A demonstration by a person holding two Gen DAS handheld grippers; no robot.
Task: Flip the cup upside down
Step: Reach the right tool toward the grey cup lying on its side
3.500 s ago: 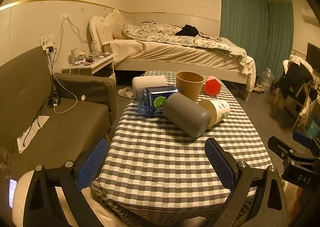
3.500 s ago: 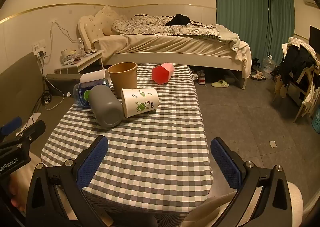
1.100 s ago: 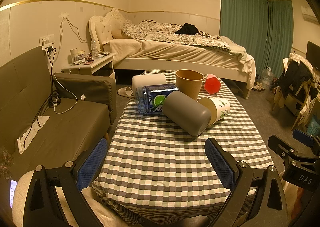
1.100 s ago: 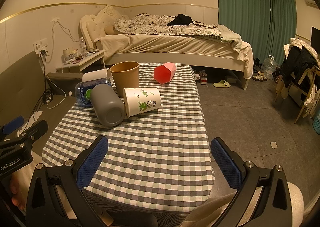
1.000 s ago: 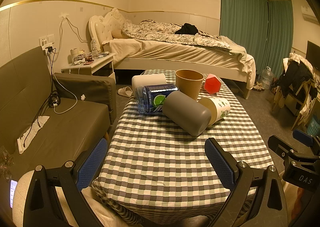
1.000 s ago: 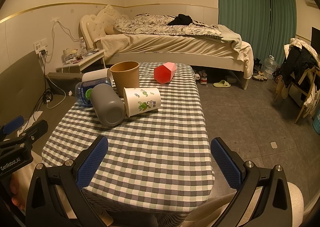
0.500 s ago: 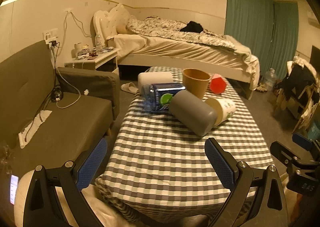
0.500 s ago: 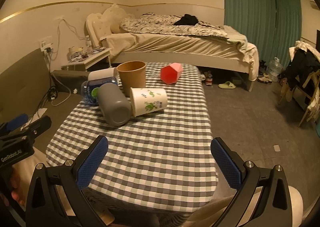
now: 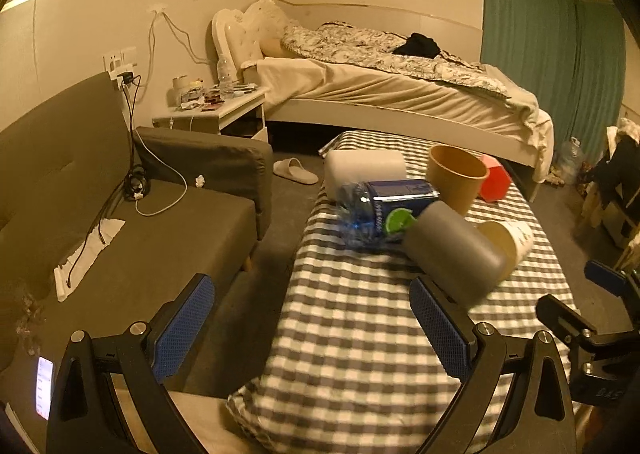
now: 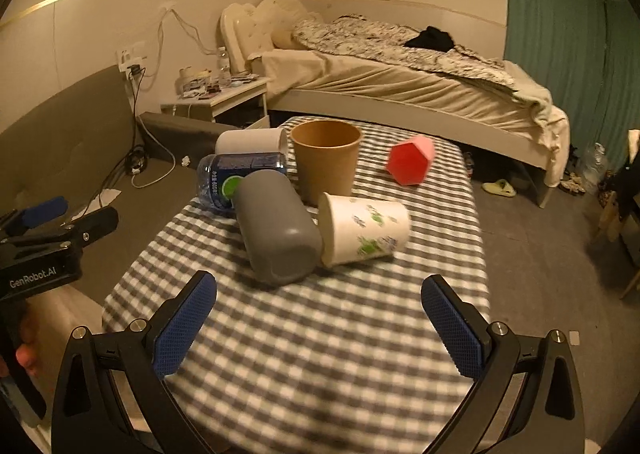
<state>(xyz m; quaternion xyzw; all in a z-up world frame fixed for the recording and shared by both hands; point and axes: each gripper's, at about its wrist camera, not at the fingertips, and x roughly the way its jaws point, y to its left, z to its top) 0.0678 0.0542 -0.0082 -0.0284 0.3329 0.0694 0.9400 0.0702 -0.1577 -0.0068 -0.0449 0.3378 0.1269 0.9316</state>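
So far nothing is flipped: the brown cup point(image 10: 325, 159) is seen upright near the bench's point(image 10: 320, 354) far edge. The left hand-held gripper point(image 9: 312, 328) and right hand-held gripper point(image 10: 318, 328) are held apart, empty, at the near edge.

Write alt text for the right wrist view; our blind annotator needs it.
The open right gripper faces a checkered table holding an upright brown paper cup, with a gray cup, a leaf-print cup, a bottle and a red cup lying sideways.
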